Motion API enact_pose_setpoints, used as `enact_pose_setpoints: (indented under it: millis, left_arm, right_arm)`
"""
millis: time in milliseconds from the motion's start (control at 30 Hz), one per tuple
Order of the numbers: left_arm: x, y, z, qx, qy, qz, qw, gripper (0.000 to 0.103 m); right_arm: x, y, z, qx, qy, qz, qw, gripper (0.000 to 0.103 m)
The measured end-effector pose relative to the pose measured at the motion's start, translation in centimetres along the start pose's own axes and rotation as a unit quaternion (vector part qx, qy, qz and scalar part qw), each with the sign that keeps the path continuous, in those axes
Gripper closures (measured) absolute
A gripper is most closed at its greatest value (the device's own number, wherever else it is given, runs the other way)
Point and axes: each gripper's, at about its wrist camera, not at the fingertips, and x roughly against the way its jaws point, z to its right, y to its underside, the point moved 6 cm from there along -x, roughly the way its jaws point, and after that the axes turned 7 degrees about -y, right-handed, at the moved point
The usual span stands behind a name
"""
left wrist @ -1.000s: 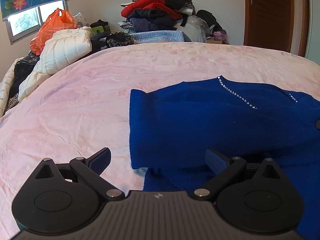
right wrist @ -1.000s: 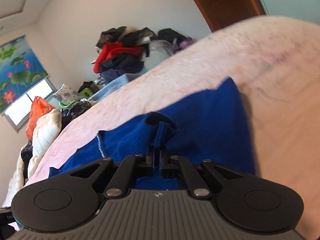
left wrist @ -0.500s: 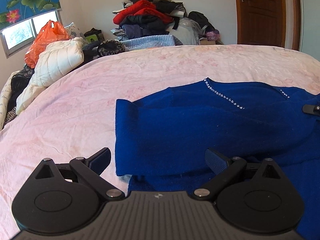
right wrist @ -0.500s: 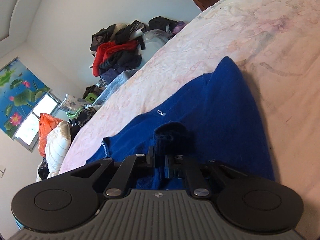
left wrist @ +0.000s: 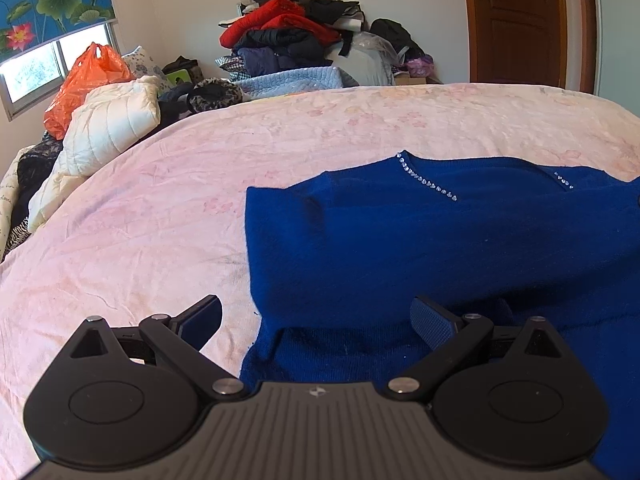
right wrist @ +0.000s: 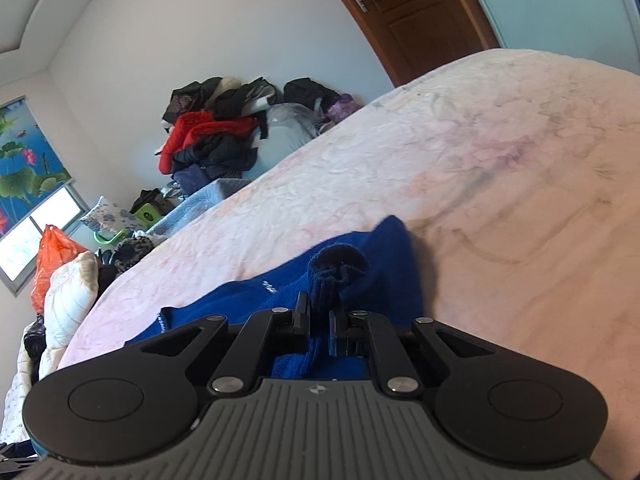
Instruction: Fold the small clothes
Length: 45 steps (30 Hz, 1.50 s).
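Right gripper (right wrist: 319,322) at the bottom middle of its view is clamped on a bunched bit of the blue sweater (left wrist: 420,240), while the left gripper (left wrist: 318,320) sits wide open, holding nothing. Looks like mid-fold: that pinched part probably needs carrying across the body, which lies flat mid-frame on the pink bed (left wrist: 160,200).

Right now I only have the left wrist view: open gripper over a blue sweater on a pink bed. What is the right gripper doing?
Observer: The right gripper is shut on a bunched cuff of the blue sweater.
Operator: Is that bunch lifted or lying flat?
Observer: The cuff stands up above the pads, raised off the rest of the sweater.
Operator: What lies beyond it on that side?
Observer: Bare pink bedspread, then a brown door.
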Motion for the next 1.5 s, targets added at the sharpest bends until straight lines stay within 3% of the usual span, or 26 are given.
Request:
enact_pose_setpoints:
  millis: [467, 600, 800, 867, 900, 933, 1000, 1100, 1167, 1300, 1500]
  left_arm:
    - [-0.2, 0.6, 0.0, -0.006, -0.003, -0.009, 0.9999, 0.002]
    - [-0.2, 0.8, 0.0, -0.004, -0.002, -0.012, 0.9999, 0.002]
    - [0.0, 1.0, 0.3, -0.003, 0.0, -0.014, 0.9999, 0.002]
    - [0.1, 1.1, 0.4, -0.003, 0.001, -0.015, 0.9999, 0.002]
    - [0.1, 1.2, 0.5, -0.003, 0.002, -0.017, 0.9999, 0.002]
    - [0.2, 1.3, 0.5, -0.002, 0.003, -0.017, 0.9998, 0.002]
    - [0.4, 1.6, 0.6, -0.002, 0.006, -0.018, 0.9998, 0.002]
    - [0.6, 1.6, 0.6, -0.002, 0.006, -0.019, 0.9998, 0.002]
    - [0.8, 2.0, 0.5, 0.0, 0.007, -0.022, 0.9997, 0.002]
    - [1.2, 2.8, 0.7, 0.018, 0.022, -0.032, 0.9991, 0.002]
    - [2.3, 4.3, 1.5, 0.015, 0.035, -0.041, 0.9984, 0.002]
  right_arm:
    - [0.2, 0.9, 2.0, 0.0, 0.028, -0.001, 1.0, 0.09]
    - [0.4, 1.0, 2.6, -0.008, 0.037, -0.007, 0.999, 0.074]
    - [3.0, 0.2, 1.4, 0.036, 0.058, 0.044, 0.997, 0.069]
    - [3.0, 0.4, 0.1, 0.066, 0.036, 0.033, 0.997, 0.065]
    - [2.7, 0.6, -0.4, 0.081, 0.03, 0.02, 0.996, 0.055]
    - [2.2, 0.9, -0.7, 0.092, 0.027, 0.003, 0.995, 0.049]
    - [0.9, 1.9, -0.7, 0.11, 0.042, -0.044, 0.992, 0.045]
    - [1.5, 2.1, -0.4, 0.105, 0.064, -0.026, 0.992, 0.047]
    - [2.6, 2.0, -0.9, 0.111, 0.067, -0.008, 0.992, 0.04]
    - [3.8, 3.0, -2.0, 0.132, 0.046, -0.026, 0.99, 0.026]
    - [5.7, 5.1, -2.1, 0.115, 0.023, -0.052, 0.992, 0.024]
